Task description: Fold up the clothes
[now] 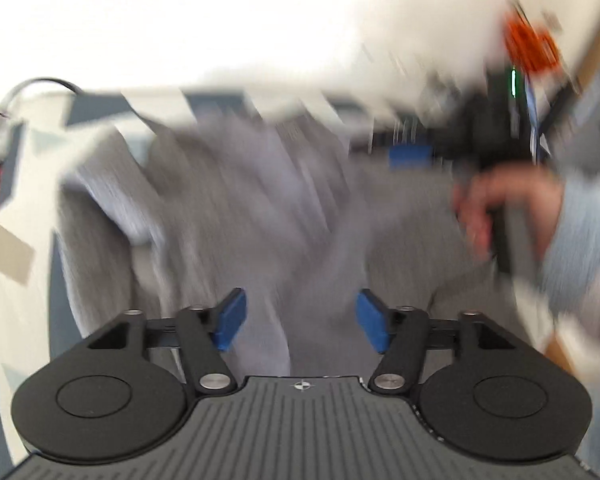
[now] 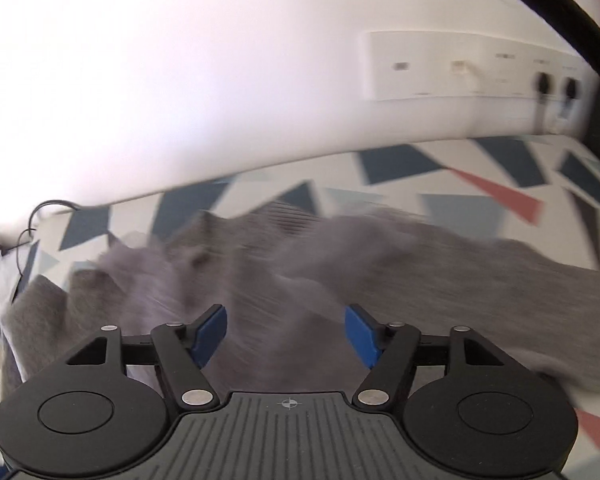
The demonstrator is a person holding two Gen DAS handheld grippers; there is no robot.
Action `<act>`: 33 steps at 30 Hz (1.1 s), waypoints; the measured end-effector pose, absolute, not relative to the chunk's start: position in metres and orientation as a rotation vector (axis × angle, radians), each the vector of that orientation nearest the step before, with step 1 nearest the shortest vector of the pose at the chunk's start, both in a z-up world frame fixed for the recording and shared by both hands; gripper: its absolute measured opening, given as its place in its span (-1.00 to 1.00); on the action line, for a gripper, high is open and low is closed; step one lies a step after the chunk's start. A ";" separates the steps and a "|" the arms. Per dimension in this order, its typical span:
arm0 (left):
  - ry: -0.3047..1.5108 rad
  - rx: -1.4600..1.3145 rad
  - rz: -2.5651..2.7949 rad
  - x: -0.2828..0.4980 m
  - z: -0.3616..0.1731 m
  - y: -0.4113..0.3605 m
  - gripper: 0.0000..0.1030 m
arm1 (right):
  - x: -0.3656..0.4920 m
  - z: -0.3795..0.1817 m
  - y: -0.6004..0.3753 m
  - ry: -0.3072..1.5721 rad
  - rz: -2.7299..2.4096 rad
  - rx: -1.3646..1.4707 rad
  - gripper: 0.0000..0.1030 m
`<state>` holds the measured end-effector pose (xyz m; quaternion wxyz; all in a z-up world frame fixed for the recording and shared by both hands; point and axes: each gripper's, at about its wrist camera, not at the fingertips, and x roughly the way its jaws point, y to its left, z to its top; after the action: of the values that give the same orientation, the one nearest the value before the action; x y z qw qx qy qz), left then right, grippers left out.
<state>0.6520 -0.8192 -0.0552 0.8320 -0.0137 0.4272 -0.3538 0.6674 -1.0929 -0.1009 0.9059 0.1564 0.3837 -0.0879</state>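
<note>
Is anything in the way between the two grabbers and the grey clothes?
Nothing visible is. The left gripper and the right gripper both stand open right over the grey garment on the patterned cover. The pictures are blurry, though.

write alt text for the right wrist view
The right tongs stand open above a rumpled grey garment, gripping nothing. The garment lies on a cloth with blue and red triangles, against a white wall.
</note>
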 end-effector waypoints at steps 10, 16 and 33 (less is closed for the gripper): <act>1.069 0.062 -0.688 0.657 -0.111 -0.855 -0.78 | 0.680 -0.127 -1.084 0.869 -0.117 0.274 -0.98; 1.137 0.106 -0.984 0.618 -0.103 -0.853 -0.79 | 0.615 -0.120 -1.145 0.866 -0.263 0.389 -0.99; 1.014 -0.021 -0.542 0.677 -0.116 -0.852 -0.53 | 0.688 -0.116 -1.104 0.842 -0.135 0.296 -0.42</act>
<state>0.6769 -0.8521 -0.1159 0.8392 -0.0099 0.4797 -0.2562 0.6883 -1.1040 -0.1163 0.9000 0.1430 0.4066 -0.0651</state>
